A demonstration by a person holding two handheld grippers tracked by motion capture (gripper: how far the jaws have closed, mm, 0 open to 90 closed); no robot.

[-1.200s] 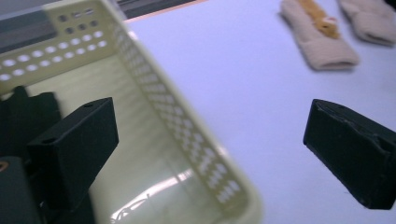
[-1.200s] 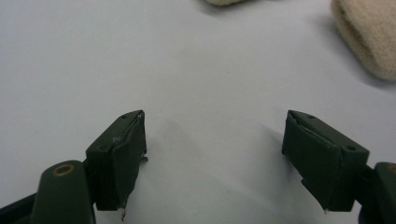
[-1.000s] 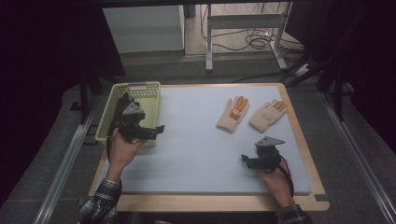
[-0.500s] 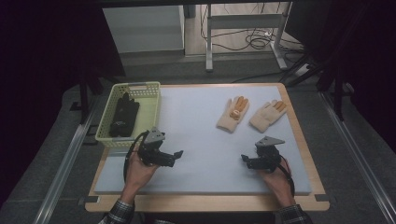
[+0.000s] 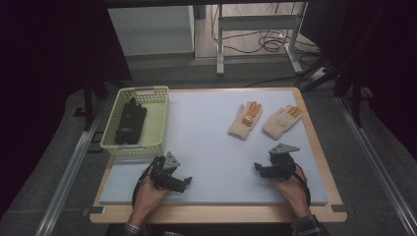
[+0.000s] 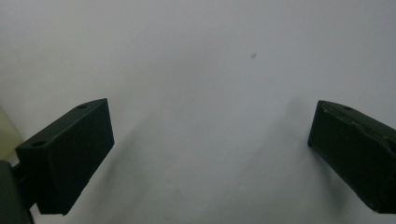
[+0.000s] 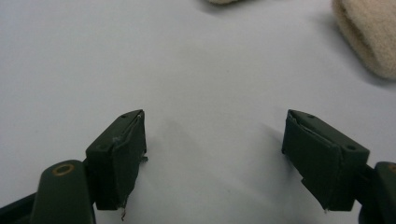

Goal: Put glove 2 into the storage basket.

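Pale blue mat (image 5: 211, 147) covered the table, and the biggest change was on it: the left gripper (image 5: 183, 182), which a second before had hung over the basket (image 5: 160, 115), had come down to the near edge of the mat, empty, its jaws wide apart. Black gloves (image 5: 129, 123) lay in the basket, so that pair looked done. Two cream gloves (image 5: 264, 119) with orange fingertips remained on the mat, side by side, well beyond the right gripper (image 5: 256, 168), which had kept its place, jaws wide and holding nothing; they were probably next. No brand, label or writing could be read anywhere.
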